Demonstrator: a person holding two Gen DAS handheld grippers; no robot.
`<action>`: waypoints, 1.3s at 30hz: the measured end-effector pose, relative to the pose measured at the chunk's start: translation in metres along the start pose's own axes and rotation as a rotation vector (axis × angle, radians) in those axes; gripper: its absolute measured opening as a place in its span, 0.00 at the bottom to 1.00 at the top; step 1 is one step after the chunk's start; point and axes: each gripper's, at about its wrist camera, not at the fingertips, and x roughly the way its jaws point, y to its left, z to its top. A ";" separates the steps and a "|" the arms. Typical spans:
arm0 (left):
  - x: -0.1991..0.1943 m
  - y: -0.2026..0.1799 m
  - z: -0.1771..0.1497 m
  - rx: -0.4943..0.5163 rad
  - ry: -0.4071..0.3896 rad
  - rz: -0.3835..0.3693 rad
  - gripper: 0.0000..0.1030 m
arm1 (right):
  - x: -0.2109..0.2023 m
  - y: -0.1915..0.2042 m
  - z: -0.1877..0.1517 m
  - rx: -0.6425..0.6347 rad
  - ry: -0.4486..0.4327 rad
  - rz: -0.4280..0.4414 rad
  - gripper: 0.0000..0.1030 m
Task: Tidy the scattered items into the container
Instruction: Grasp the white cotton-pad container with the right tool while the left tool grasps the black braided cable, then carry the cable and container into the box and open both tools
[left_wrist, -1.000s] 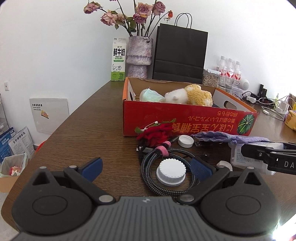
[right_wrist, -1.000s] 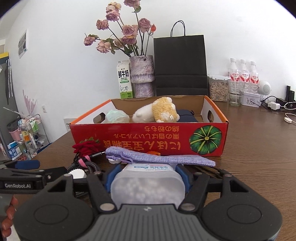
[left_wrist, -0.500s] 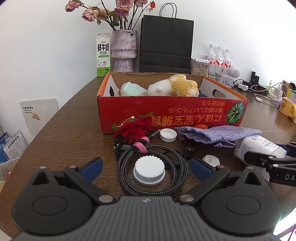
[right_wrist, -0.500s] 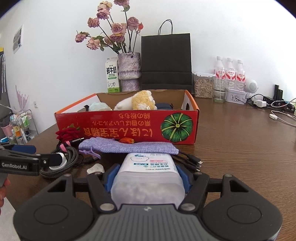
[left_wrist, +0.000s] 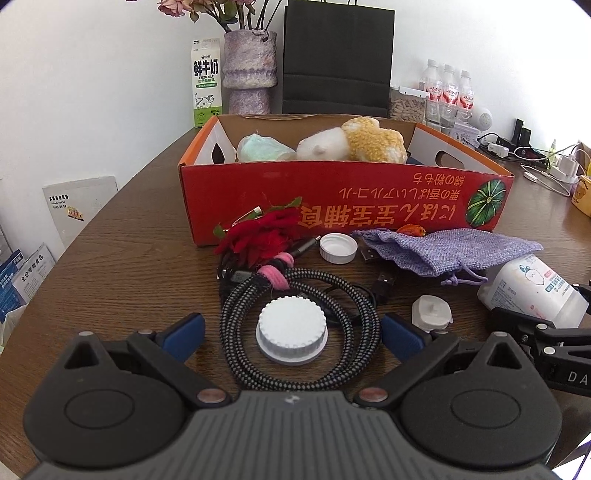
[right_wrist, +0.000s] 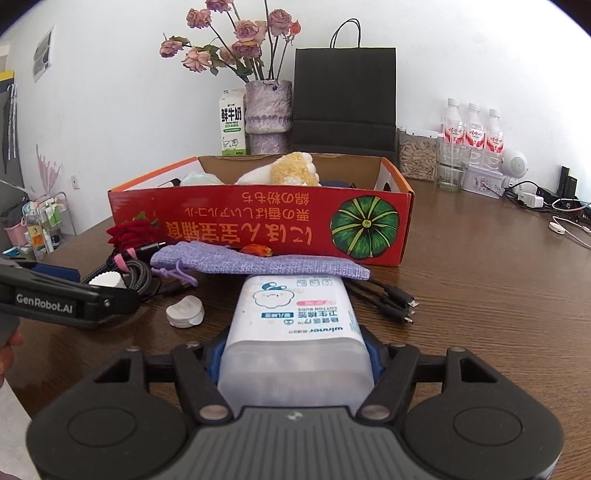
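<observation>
On the brown wooden tabletop (right_wrist: 480, 295), our right hand-held gripper (right_wrist: 295, 347) clamps the translucent cotton-bud box (right_wrist: 295, 314) and could drag the purple woven pouch (right_wrist: 258, 263) along, while our left hand-held gripper (left_wrist: 291, 332) gapes wide around the white ribbed cap (left_wrist: 291, 334).

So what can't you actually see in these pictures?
- Left view: the box floor, hidden by its red front wall.
- Right view: the dark item behind the plush toy, mostly hidden by the wall.
- Right view: whether the cotton bud tub is lifted; the right gripper covers its underside.

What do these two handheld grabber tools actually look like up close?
Both are matte black plastic with a ribbed grey body and two round discs. Left gripper and right gripper have blue finger pads and silver pivot pins. White "GenRobot.AI" lettering marks the left one's side.
</observation>
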 end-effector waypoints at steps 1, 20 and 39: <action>0.001 0.000 0.000 -0.001 0.004 0.001 1.00 | 0.001 0.000 0.000 -0.001 -0.001 0.000 0.65; -0.010 0.004 -0.006 0.011 -0.043 -0.026 0.89 | -0.006 0.001 -0.003 -0.014 -0.013 0.021 0.63; -0.061 0.000 0.004 0.006 -0.198 -0.071 0.89 | -0.051 0.002 0.015 -0.039 -0.130 0.006 0.63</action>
